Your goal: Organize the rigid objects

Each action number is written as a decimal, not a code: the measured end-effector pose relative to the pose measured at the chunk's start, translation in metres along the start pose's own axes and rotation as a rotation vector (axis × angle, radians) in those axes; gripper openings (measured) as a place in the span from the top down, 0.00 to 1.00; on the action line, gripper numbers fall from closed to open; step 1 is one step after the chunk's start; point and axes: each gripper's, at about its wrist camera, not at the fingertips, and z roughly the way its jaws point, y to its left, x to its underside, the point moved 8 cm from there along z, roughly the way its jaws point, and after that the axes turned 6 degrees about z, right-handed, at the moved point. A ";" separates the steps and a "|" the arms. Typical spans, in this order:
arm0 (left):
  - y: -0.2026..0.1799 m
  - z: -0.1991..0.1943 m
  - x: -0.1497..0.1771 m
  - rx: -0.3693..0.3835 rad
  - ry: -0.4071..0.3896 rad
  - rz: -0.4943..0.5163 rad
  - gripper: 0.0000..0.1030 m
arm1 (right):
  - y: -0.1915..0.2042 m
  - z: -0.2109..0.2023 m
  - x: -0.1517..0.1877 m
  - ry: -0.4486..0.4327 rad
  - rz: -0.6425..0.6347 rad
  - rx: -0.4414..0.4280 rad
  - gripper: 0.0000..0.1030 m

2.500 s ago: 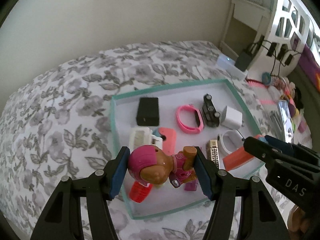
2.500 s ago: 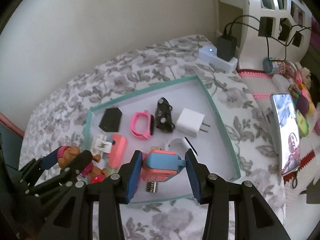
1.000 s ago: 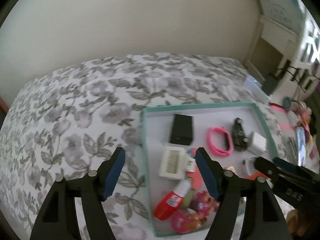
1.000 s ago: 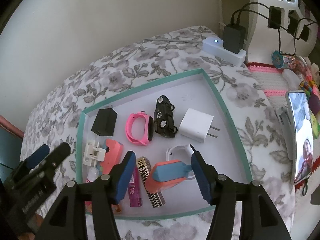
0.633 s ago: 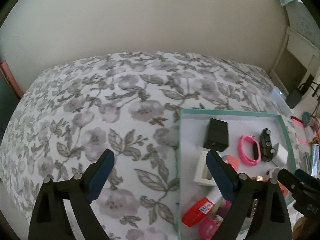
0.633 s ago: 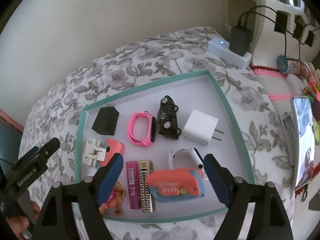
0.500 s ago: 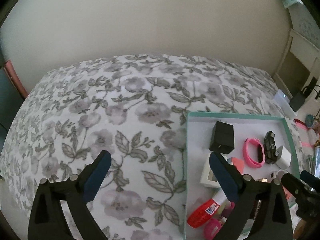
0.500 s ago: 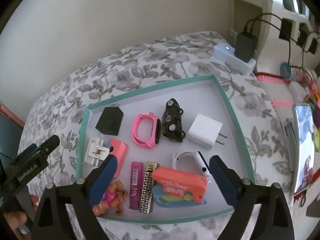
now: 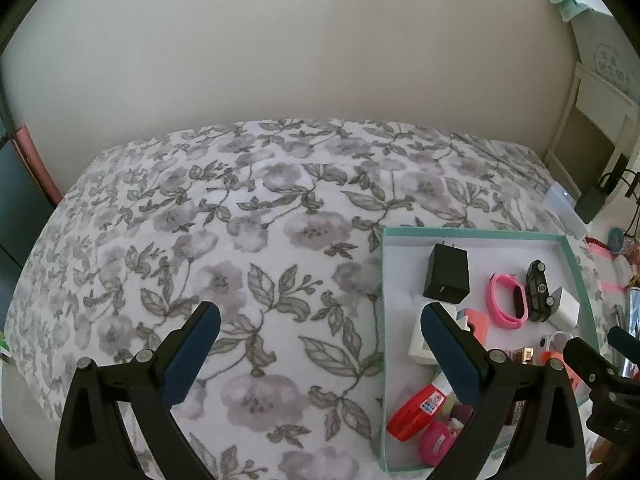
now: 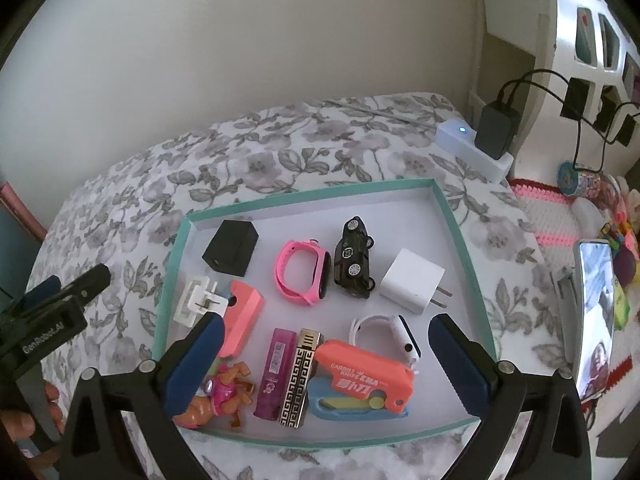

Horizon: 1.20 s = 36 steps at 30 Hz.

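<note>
Set down since the earlier frames: pup figurine and orange toy knife, both now lying in the teal-rimmed tray instead of between pads. Swung away to the left as well, the left claw, now over the floral bedspread beside the tray. Just been opening, both pairs of jaws, with nothing between either. Left claw released and empty, pads spread wide over bare bedding, its right finger overlapping the tray's near-left part in the left wrist view. Right claw also released, hovering above the tray's front row. Lay along that front row, left to right: the pup figurine on its side in the near-left corner, a purple tube, a gold-patterned lighter just beside it, then the toy knife. Behind those, a white clip touching a coral block, and a white smartwatch. At the back, a black charger, pink wristband, black toy car and white plug adapter. Visible only in the left wrist view, a red tube at the tray's near edge.
</note>
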 end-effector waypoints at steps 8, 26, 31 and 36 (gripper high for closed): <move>0.005 -0.018 0.002 -0.043 -0.027 0.014 0.03 | 0.001 -0.005 0.009 0.010 -0.021 0.021 0.00; 0.016 -0.033 0.038 -0.032 0.061 -0.009 0.03 | 0.016 -0.023 0.030 0.018 -0.026 0.014 0.00; 0.020 -0.031 0.049 -0.032 0.108 -0.019 0.03 | 0.021 -0.025 0.039 0.027 -0.035 0.021 0.00; 0.027 -0.027 0.059 -0.066 0.151 0.001 0.03 | 0.024 -0.024 0.049 0.047 -0.061 0.040 0.00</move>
